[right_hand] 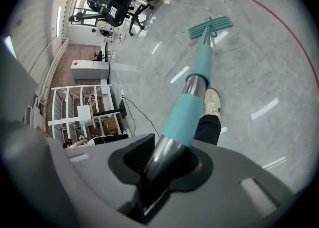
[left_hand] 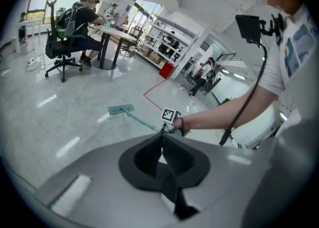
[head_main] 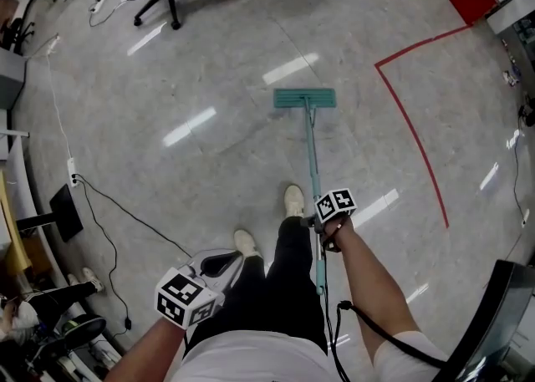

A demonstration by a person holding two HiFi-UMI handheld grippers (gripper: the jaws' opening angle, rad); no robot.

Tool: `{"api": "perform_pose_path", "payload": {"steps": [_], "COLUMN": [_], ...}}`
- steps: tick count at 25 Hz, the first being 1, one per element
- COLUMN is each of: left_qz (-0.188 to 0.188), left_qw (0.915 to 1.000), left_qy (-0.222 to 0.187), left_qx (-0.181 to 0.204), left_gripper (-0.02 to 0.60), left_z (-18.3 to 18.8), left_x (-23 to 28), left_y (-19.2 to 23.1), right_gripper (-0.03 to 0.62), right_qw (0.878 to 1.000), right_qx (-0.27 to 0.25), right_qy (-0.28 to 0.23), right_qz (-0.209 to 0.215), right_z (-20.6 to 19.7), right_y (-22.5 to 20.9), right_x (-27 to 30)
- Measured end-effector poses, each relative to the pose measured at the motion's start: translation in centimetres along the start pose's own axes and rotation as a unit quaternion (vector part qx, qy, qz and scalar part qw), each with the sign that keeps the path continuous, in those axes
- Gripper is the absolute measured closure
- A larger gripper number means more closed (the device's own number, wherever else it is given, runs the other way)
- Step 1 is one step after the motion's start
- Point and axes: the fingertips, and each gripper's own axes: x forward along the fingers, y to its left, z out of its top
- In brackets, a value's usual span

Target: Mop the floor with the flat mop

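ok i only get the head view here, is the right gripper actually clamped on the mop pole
Observer: Yes. The right gripper view shows the right gripper shut on the pole, on its bare metal part next to a teal sleeve.
Operator: and the left one, holding anything
Observer: No. In its own view the left gripper has its jaws together with nothing between them, and it points toward the mop head.
Operator: anyone near the mop path
Observer: The left gripper view shows a person seated at a table beyond the mop head, well apart from it.
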Motion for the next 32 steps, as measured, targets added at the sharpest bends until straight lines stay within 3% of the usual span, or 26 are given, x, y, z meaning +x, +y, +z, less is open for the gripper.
{"api": "perform_pose_path", "payload": {"steps": [16,32], "left_qz": [0.005,0.026], "left_qw": [0.9995,0.9971], "left_qy": [-0.008,-0.027], "left_qx": [-0.031,-0.066], "left_gripper": [0.577,0.577], "left_z": [7.5,12.6], "left_x": [5.6,9.0], "left_y": [0.0,1.8], "right_gripper": [0.499,0.499], "right_qw": [1.0,0.999], "right_qx": [-0.023,-0.043], "right_qy": [0.015,0.019], "right_qz": [0.005,0.002], "right_z": [9.0,21.5], "right_y": [-1.3,-2.3], "right_x": [-4.9,-9.7]}}
